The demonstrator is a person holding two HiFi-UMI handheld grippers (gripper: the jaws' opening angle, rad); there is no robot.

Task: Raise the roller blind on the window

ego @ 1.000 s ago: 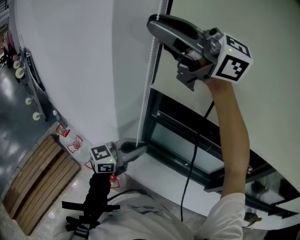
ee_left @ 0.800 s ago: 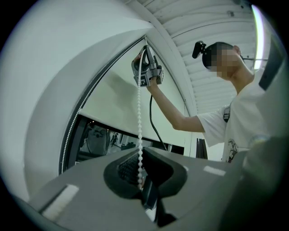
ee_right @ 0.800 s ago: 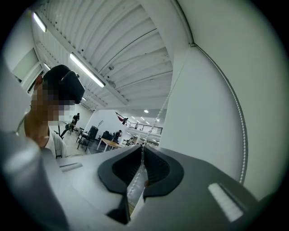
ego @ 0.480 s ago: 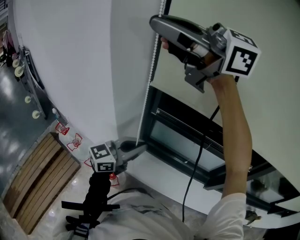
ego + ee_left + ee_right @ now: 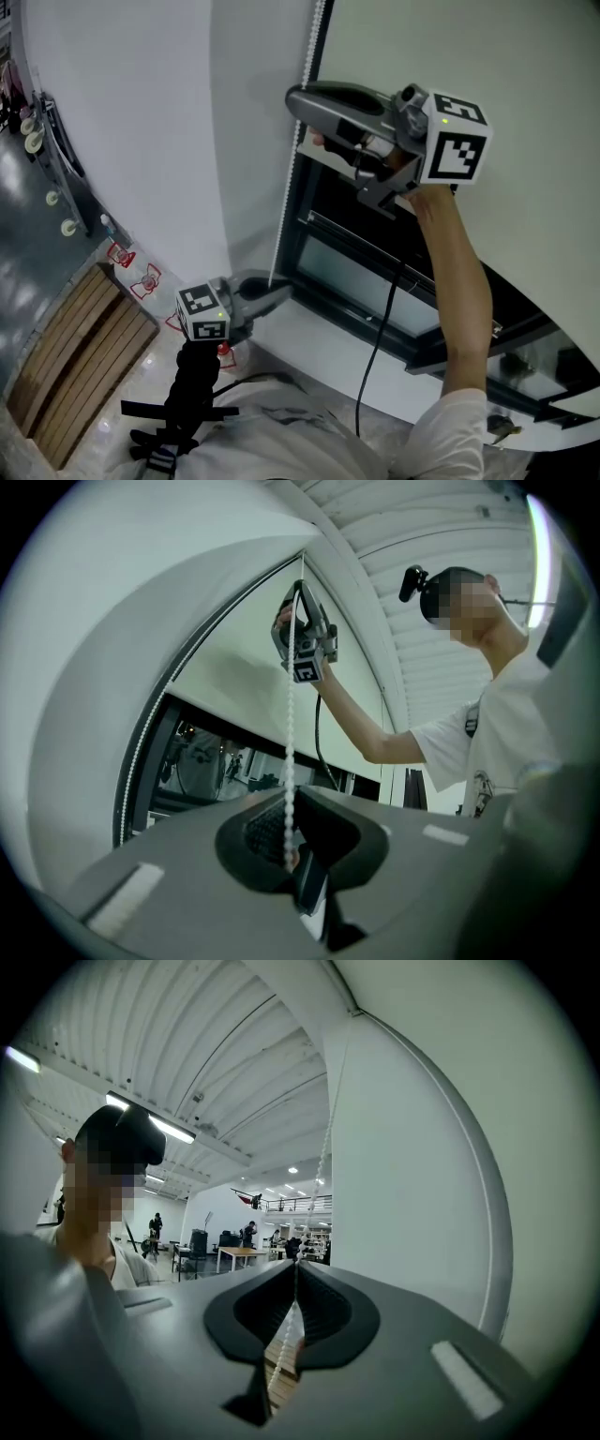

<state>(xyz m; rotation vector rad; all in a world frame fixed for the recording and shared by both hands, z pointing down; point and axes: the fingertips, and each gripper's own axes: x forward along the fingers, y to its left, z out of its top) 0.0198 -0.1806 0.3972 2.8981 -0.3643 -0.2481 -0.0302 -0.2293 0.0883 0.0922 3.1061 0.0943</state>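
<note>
The right claw (image 5: 296,1265) is pinched shut on the thin white bead chain (image 5: 321,1180), and the left claw (image 5: 289,795) clamps that chain lower down, beside the smooth pale roller blind (image 5: 487,56) covering the upper part of the dark-framed window (image 5: 356,272).

bead chain (image 5: 284,225) cut off at head view's top edge, roller blind (image 5: 394,37) cropped top and right

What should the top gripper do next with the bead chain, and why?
Probably pull the right gripper straight down. Its jaws are shut on the chain high up, the left gripper seems to hold the chain low down, and the blind covers much of the window.
</note>
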